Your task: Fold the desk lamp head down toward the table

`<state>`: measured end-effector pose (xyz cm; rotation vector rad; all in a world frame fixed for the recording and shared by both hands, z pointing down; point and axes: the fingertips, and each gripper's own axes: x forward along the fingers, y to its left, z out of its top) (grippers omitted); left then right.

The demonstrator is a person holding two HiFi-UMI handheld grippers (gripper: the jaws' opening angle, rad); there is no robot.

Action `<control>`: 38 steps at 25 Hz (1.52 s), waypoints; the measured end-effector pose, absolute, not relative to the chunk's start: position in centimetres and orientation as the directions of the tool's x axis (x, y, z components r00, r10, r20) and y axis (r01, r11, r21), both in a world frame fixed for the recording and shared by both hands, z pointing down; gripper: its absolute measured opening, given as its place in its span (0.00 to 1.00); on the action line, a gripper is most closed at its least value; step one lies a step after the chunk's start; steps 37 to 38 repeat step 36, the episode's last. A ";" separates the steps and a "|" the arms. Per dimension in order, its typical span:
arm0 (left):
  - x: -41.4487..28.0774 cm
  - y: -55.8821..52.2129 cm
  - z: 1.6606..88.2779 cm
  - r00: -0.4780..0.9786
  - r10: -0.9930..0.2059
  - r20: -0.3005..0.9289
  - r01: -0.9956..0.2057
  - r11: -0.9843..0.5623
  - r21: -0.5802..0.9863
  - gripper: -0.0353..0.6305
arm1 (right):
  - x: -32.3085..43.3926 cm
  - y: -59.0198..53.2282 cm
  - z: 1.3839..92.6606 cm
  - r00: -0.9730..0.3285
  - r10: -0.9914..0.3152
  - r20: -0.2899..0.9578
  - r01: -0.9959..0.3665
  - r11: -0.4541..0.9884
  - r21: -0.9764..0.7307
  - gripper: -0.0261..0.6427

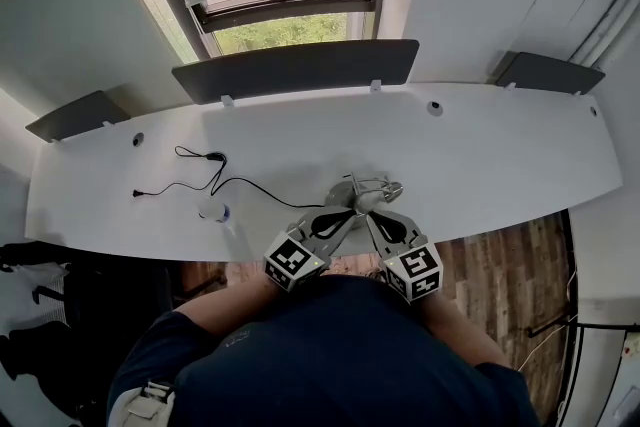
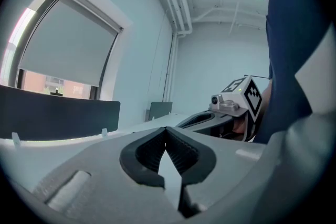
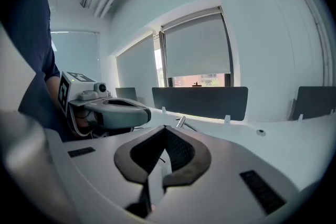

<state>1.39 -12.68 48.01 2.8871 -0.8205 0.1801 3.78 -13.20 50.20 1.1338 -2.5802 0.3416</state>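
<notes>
Head view shows the thin silver metal desk lamp sitting low on the long white desk, just past the tips of the grey left gripper and grey right gripper, both shut tight on nothing, the right one maybe nearer.

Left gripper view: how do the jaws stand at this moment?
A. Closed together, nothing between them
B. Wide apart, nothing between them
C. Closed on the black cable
A: in the left gripper view the left gripper shows its jaws meeting at the tips, with only the bare white desk seen past them.
</notes>
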 end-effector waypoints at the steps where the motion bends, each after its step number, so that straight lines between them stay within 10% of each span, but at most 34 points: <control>1: 1.4 -12.5 48.2 0.847 -0.509 0.151 -0.526 -0.844 0.105 0.06 | 3.6 -13.1 50.3 -0.651 -0.667 0.362 -0.739 0.665 -0.105 0.06; 38: 1.7 -12.1 48.5 0.850 -0.503 0.156 -0.522 -0.845 0.117 0.06 | 3.4 -12.5 51.0 -0.671 -0.650 0.356 -0.722 0.683 -0.112 0.05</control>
